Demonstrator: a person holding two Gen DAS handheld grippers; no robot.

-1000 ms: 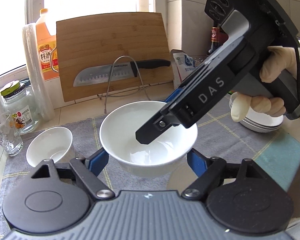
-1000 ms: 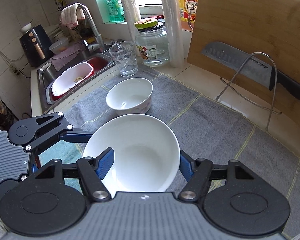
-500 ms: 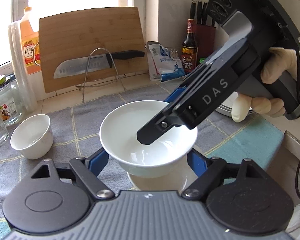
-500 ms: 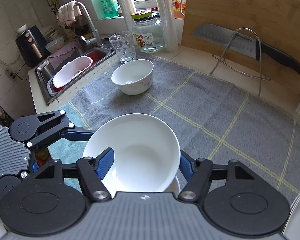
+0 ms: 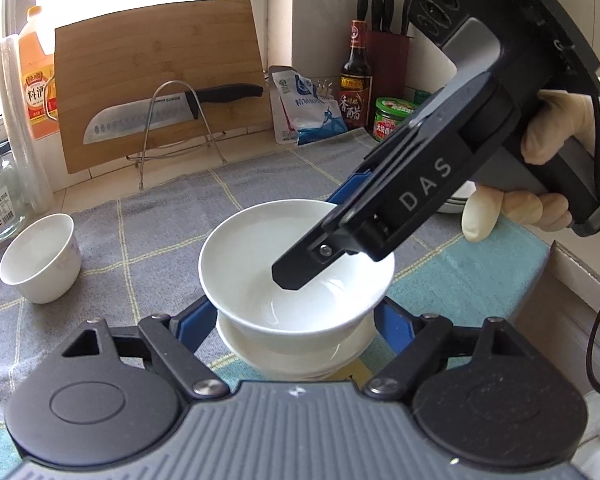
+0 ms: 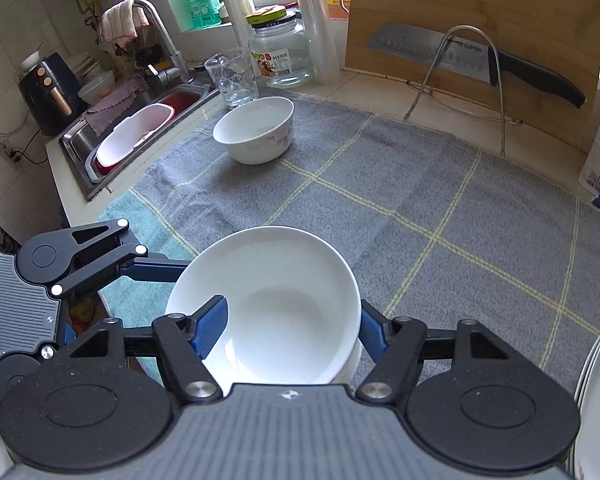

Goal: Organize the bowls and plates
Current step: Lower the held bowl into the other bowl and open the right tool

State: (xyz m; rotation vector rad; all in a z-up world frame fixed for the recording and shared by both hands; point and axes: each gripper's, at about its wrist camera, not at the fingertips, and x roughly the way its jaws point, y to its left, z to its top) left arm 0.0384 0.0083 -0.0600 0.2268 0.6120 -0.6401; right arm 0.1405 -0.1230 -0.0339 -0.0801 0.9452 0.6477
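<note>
1. Both tools are on the one big white bowl [image 5: 296, 272]. The left gripper [image 5: 296, 316] has its blue fingers pressed against the bowl's two sides, gripping it.
2. The right gripper [image 6: 288, 320] pinches the bowl's near rim, one finger inside, one outside.
3. The bowl hangs just over a stack of white dishes [image 5: 300, 356] at the near edge of the counter, on the teal cloth [image 5: 460, 280]. It looks like it's about to nest.
4. Risk: two grips on one bowl. If one lets go early or pulls sideways, the bowl could tip and clack onto the stack.
5. Risk: the stack sits near the counter's edge, so a hard landing could nudge it off.
6. A small bowl [image 6: 256, 128] waits on the gray mat [image 6: 380, 208] near the sink side.
</note>
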